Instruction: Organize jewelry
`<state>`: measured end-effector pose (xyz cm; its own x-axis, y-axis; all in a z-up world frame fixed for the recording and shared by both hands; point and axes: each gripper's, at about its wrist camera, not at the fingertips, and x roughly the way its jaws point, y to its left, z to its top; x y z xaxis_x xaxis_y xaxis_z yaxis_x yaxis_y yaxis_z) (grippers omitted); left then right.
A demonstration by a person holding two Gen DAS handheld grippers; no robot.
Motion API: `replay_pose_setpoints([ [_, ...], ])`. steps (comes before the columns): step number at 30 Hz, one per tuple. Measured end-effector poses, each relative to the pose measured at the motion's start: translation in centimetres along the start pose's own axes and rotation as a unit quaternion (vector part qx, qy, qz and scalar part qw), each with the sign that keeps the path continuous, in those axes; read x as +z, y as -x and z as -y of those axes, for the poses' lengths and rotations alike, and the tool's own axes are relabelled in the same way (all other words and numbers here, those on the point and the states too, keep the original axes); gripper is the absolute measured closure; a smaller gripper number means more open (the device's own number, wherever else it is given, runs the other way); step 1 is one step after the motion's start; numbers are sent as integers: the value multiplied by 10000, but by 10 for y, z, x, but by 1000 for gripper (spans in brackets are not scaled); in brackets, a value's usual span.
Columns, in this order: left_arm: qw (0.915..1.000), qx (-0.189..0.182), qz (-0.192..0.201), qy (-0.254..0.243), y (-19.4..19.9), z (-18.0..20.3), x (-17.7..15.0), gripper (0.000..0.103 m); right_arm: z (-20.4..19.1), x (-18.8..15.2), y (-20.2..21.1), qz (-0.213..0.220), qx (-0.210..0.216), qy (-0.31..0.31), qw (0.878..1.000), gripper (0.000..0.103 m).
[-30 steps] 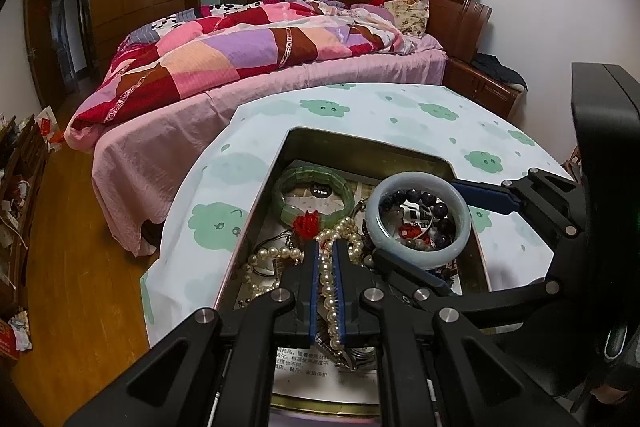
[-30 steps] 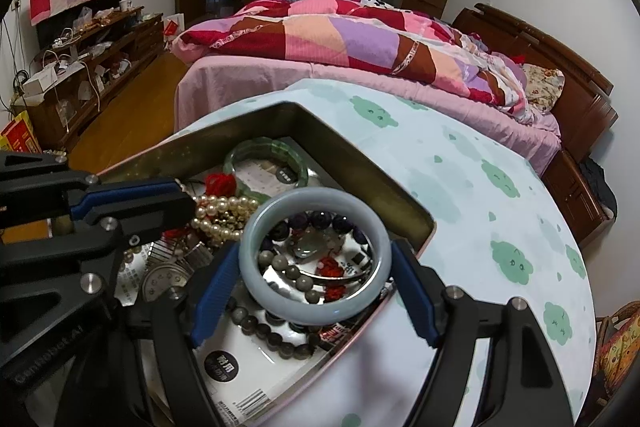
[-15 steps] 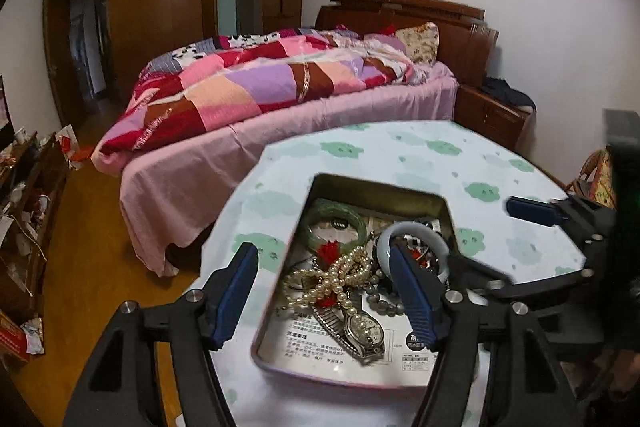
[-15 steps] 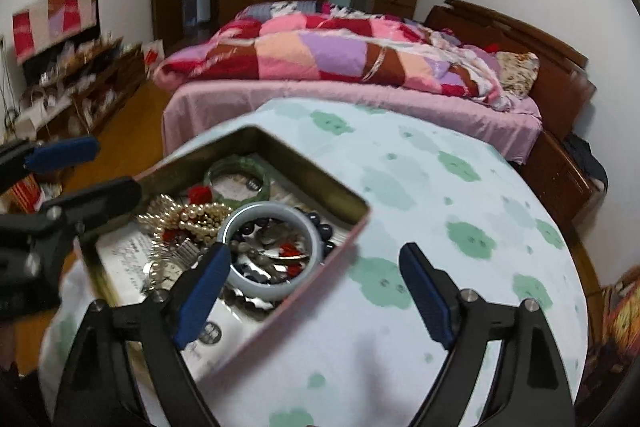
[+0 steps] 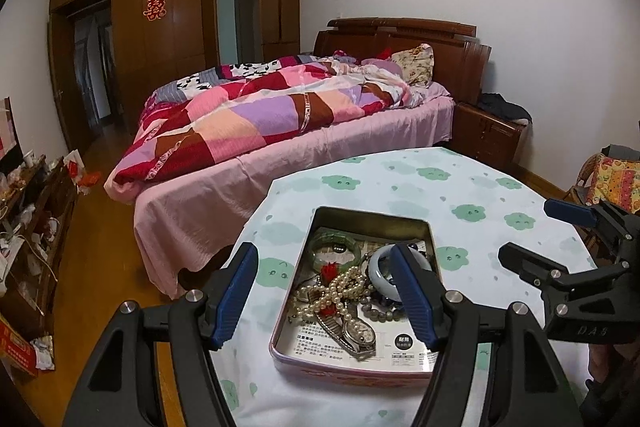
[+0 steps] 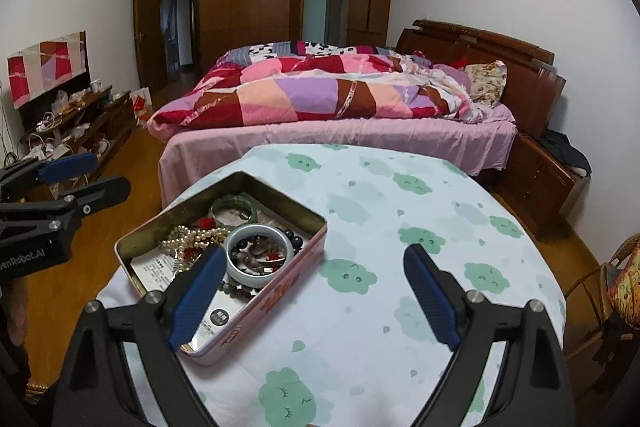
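Observation:
A pink tin box [image 5: 352, 373] [image 6: 280, 287] sits on the round table with a cloud-print cloth [image 5: 472, 195] [image 6: 380, 227]. Inside lie a pearl necklace [image 5: 340, 287] [image 6: 192, 237], a green jade bangle [image 5: 336, 251] [image 6: 234, 207], a pale blue-grey bangle [image 5: 380, 269] [image 6: 258, 259], a dark bead bracelet [image 5: 378, 313], a wristwatch [image 5: 358, 333] and a red flower piece [image 5: 330, 271]. My left gripper [image 5: 324, 299] is open and empty, held back above the box's near end. My right gripper [image 6: 312, 299] is open and empty, above the table beside the box; it also shows in the left wrist view [image 5: 560, 239].
A bed with a patchwork quilt [image 5: 280, 115] [image 6: 328, 95] stands just beyond the table. A wooden nightstand [image 5: 488, 135] is at its right. A low cluttered cabinet [image 6: 76, 123] lines the left wall. A wicker chair [image 6: 616, 279] is at the right.
Both grippers opened, let go of the pearls and the pale bangle inside the box, and drew back and up from the box.

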<state>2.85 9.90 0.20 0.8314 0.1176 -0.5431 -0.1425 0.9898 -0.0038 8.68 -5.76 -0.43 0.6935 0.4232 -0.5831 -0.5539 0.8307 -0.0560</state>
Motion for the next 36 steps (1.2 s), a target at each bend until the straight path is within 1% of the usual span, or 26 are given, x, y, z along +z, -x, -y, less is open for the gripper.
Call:
replay_pose_setpoints([
  [11, 10000, 13, 21, 3, 2, 2, 0, 35, 6, 0, 5, 50, -25, -58, 10000, 11],
  [36, 10000, 45, 4, 4, 4, -1, 0, 35, -1, -3, 7, 39, 5, -53, 10000, 11],
])
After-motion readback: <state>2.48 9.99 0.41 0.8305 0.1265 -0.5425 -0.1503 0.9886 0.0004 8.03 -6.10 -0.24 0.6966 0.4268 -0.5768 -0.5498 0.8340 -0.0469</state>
